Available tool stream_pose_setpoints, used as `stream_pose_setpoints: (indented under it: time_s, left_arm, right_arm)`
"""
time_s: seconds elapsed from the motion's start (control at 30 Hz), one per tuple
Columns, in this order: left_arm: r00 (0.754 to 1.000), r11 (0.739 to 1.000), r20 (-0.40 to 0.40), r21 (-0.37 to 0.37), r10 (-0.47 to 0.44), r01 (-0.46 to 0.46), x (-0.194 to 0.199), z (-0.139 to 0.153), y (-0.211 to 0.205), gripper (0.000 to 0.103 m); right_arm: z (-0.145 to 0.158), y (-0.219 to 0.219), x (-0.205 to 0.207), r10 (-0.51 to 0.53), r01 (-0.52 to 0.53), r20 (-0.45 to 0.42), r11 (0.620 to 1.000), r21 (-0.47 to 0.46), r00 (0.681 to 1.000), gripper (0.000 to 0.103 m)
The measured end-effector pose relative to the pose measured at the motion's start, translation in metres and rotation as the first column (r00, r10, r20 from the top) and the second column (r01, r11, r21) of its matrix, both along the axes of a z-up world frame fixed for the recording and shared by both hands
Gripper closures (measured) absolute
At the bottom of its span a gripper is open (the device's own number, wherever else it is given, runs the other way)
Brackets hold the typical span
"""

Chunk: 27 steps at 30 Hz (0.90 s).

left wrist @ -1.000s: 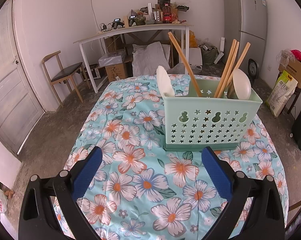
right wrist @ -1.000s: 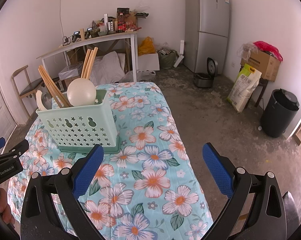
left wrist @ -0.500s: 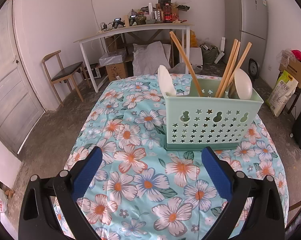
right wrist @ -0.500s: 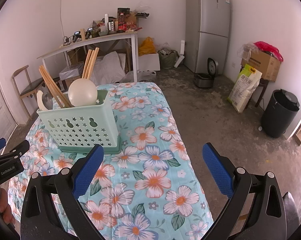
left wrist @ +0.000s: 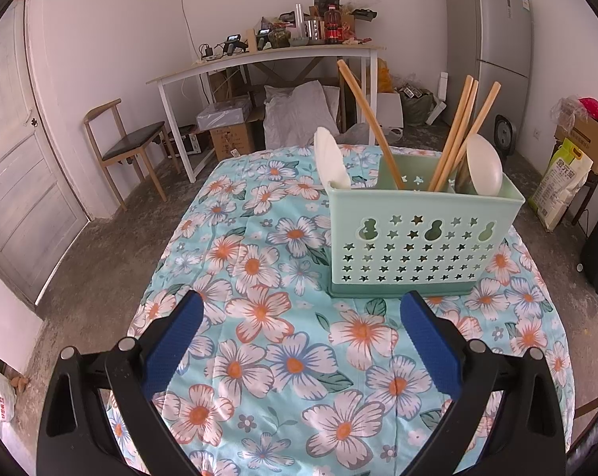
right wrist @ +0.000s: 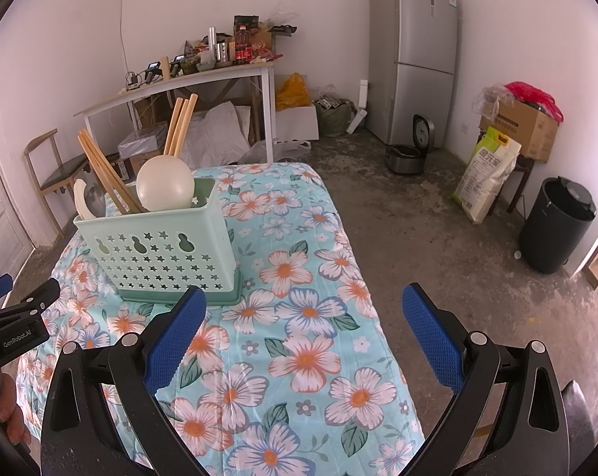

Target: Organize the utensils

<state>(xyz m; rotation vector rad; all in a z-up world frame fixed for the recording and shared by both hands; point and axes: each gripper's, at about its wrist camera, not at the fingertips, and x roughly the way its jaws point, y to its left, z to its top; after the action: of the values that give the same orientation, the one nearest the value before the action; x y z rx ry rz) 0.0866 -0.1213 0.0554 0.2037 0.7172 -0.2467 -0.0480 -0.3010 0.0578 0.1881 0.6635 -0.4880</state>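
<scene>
A mint-green perforated utensil caddy [left wrist: 422,238] [right wrist: 160,250] stands upright on the flowered tablecloth [left wrist: 283,337] [right wrist: 299,317]. Wooden chopsticks [left wrist: 459,131] [right wrist: 179,123] lean in it, one pair slanting left [left wrist: 368,119] [right wrist: 104,172]. Two white spoons sit bowl-up: one at the caddy's left end [left wrist: 330,162] [right wrist: 85,198], one at the right [left wrist: 483,164] [right wrist: 166,184]. My left gripper [left wrist: 299,333] is open and empty, short of the caddy. My right gripper [right wrist: 304,333] is open and empty, with the caddy ahead to its left.
The table edge drops to concrete floor on the right [right wrist: 437,277]. A grey fridge [right wrist: 414,55], a white side table with clutter [left wrist: 267,59], a wooden chair [left wrist: 128,146], a black bin [right wrist: 556,226] and a rice sack [right wrist: 485,174] stand around the room. The other gripper, held by a hand, shows at far left [right wrist: 13,329].
Both grippers have drawn back slightly and drifted a little, so the caddy sits marginally higher and further right in each view. Jaws stay open; nothing on the table moved.
</scene>
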Motion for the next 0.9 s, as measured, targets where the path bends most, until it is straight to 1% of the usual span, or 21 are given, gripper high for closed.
stream_pose_setpoints:
  time_s: [0.9]
  left_arm:
    - [1.0, 1.0, -0.002, 0.003, -0.001, 0.001, -0.0007, -0.0005, 0.0009, 0.006]
  right_arm:
    - [0.0005, 0.0008, -0.0002, 0.002, -0.002, 0.0, 1.0, 0.002, 1.0, 0.008]
